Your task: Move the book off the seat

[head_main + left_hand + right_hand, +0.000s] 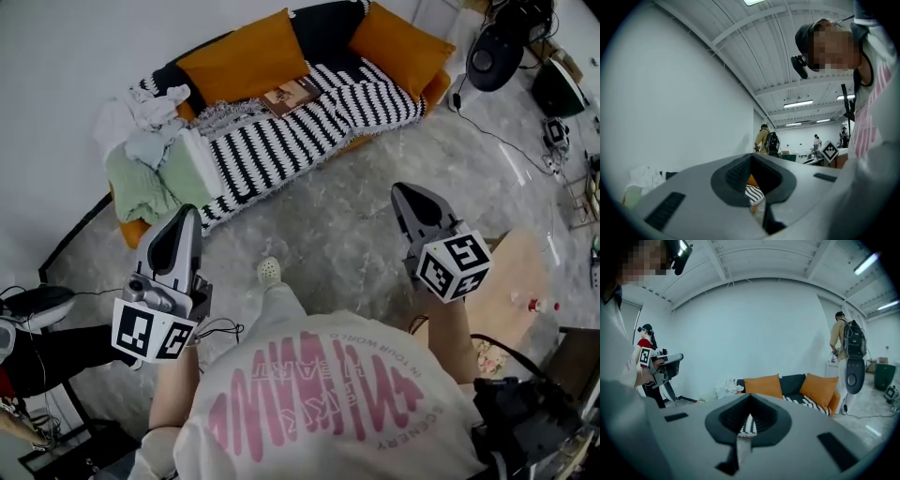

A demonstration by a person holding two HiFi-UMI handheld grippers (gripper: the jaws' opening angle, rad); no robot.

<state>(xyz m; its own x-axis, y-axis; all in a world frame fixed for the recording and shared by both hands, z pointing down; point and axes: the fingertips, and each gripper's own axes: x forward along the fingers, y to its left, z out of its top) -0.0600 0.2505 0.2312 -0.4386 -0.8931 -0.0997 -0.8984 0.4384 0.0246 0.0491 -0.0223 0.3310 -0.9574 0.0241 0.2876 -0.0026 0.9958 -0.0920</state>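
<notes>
A brown book point(291, 95) lies on the sofa seat, on the black-and-white striped blanket point(281, 141), in front of an orange cushion point(246, 58). Both grippers hang in the air well short of the sofa, above the grey floor. My left gripper point(190, 214) is at lower left, its jaws closed together with nothing in them. My right gripper point(403, 190) is at right, likewise shut and empty. In the right gripper view the sofa point(806, 389) shows beyond the closed jaws; the book is hidden there. The left gripper view point(752, 159) shows only a sliver of stripes and orange.
A heap of clothes point(150, 141) covers the sofa's left end. A black round device point(494, 52) with cables stands right of the sofa. A round wooden table point(525, 272) is near my right arm. Other people point(846, 341) stand in the room.
</notes>
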